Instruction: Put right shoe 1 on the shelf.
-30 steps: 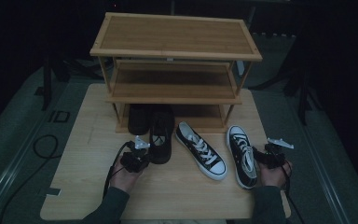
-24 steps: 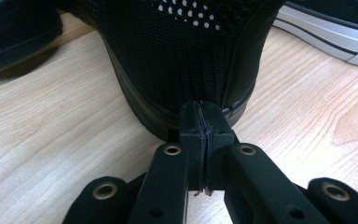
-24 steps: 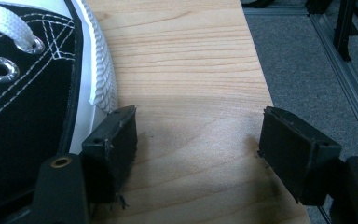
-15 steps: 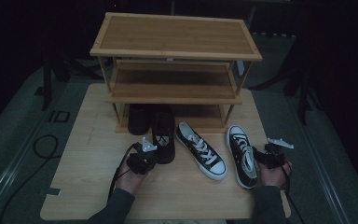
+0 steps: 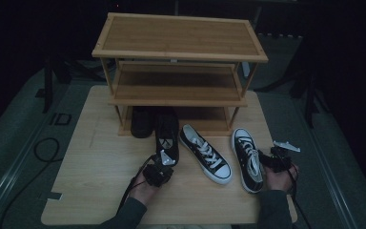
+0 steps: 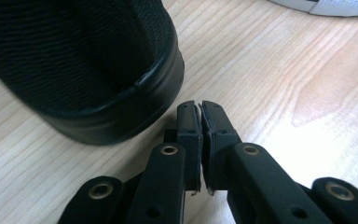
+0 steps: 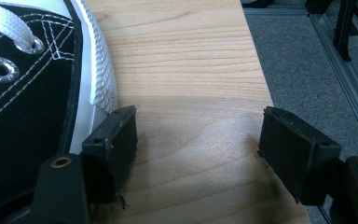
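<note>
High view: left gripper sits low centre-left of frame, tip just at the near end of a black shoe lying in front of the wooden rack. Right gripper low right, just beside the right-hand sneaker. Count: 2 all-black shoes by the rack's bottom shelf, the second black shoe left of the first; 2 black-and-white laced sneakers, the other sneaker mid-frame; 1 rack w/ 3 shelves; 1 wood table.

Left gripper view: jaws closed, pads nearly touching, nothing between; black shoe fills upper left, its rubber edge just left of & beyond the tips, apart from them.

Right gripper view: jaws wide open over bare wood; sneaker at left edge, white sole against the left jaw's outer side, not between
</note>
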A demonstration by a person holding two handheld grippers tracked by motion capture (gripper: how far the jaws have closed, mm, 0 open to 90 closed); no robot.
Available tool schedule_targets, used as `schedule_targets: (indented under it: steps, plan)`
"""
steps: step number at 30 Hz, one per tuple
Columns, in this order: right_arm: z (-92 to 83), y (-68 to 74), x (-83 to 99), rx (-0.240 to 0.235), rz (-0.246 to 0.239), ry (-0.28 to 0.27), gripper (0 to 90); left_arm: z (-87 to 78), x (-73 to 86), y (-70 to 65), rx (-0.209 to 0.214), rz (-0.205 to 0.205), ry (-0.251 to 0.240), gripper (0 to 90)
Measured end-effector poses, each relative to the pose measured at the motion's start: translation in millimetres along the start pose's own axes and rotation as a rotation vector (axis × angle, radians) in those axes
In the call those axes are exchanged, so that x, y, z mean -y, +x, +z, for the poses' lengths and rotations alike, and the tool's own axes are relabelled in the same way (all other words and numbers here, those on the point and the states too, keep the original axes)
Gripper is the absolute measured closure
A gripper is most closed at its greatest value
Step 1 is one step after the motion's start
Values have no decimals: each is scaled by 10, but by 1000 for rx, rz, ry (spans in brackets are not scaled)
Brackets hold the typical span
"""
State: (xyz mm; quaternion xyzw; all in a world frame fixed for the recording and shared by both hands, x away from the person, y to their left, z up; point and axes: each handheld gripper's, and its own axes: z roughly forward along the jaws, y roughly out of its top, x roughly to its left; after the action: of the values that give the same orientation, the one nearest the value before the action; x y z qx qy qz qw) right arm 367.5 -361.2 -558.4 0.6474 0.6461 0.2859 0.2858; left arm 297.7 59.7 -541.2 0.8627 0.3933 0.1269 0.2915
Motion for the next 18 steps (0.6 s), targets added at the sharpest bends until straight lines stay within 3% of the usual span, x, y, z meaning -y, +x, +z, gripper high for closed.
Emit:
schedule_targets:
  steps: [4,7,11,18]
  plan:
    - [0,0,0,0,0,0,275,39,-33,4,-31,3,-6,883]
    - [0,0,0,0,0,0,275,34,-46,35,-19,0,-7,895]
    - [0,0,0,0,0,0,276,41,-85,63,-35,9,-12,895]
    - [2,1,0,-1,0,-1,276,35,-280,177,-84,6,-24,895]
